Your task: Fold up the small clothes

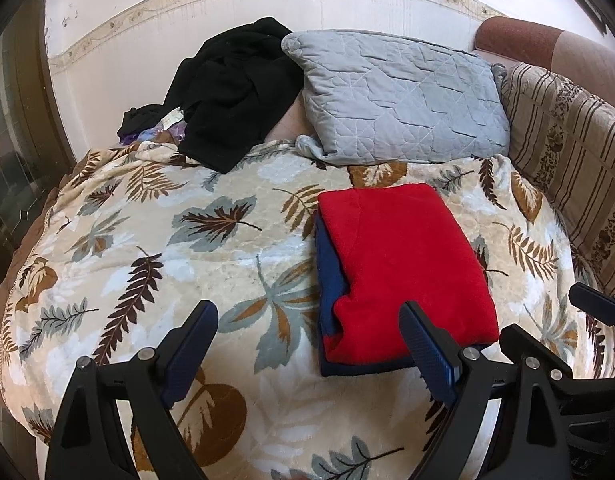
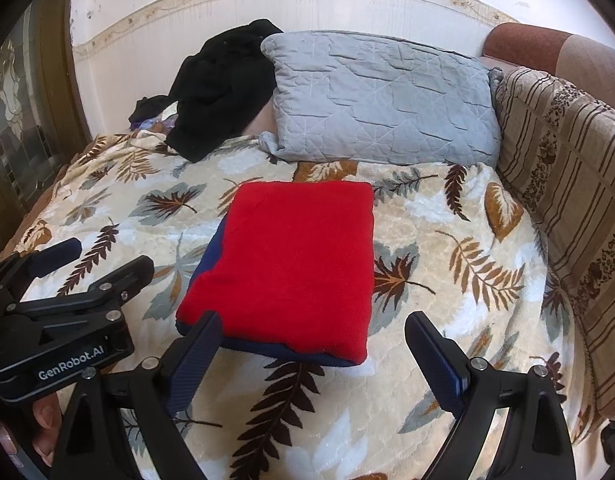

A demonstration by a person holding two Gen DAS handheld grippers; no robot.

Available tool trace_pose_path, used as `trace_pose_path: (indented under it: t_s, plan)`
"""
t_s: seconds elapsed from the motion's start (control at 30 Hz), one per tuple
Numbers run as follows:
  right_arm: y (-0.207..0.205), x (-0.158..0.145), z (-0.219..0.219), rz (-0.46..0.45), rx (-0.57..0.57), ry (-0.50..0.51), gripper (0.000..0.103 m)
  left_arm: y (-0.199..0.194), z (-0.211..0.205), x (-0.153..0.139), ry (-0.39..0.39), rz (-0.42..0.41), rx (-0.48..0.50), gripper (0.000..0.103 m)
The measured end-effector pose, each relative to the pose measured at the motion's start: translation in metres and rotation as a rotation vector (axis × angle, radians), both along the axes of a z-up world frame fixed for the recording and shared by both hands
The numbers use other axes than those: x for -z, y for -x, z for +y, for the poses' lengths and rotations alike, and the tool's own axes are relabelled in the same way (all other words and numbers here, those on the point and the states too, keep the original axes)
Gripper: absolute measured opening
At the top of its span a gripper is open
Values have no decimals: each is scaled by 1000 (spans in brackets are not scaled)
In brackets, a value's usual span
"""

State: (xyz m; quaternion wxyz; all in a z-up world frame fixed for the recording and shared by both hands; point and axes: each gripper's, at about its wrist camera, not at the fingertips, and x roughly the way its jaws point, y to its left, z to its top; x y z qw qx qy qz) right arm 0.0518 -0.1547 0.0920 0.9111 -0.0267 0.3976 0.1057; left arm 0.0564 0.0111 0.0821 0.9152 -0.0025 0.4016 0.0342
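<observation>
Red garment [image 2: 291,264] is folded into a neat rectangle and lies flat on the leaf-print blanket [image 2: 447,288], mid-bed, just in front of the grey pillow [image 2: 379,108]. A blue layer [image 1: 329,276] shows under its left and near edges; can't tell if that's lining or a second folded piece underneath.

Left gripper [image 1: 307,340]: jaws wide apart, nothing between them, hanging over the blanket just left of the near left corner of the fold. Right gripper [image 2: 313,350]: also wide open and empty, jaws straddling the near edge of the red piece without touching it, as far as I can see.

My read: this piece looks finished, no loose sleeves or edges sticking out. Left to do: the crumpled black clothes [image 1: 235,88] heaped at the back by the wall, plus some purple fabric [image 1: 163,134] beside them, all unfolded.
</observation>
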Motion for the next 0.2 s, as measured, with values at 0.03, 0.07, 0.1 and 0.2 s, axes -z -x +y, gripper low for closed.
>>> trace_pose_path:
  t_s: [0.03, 0.07, 0.1, 0.2]
  plan:
    - [-1, 0, 0, 2, -1, -2, 95, 0, 0, 0, -1, -8, 3, 92]
    - [-2, 1, 1, 3, 0, -4, 95, 0, 0, 0, -3, -16, 4, 92]
    - [-3, 1, 1, 4, 2, -4, 95, -2, 0, 0, -3, -24, 5, 92]
    - [-9, 4, 1, 9, 7, -3, 95, -7, 2, 0, 10, -23, 5, 92]
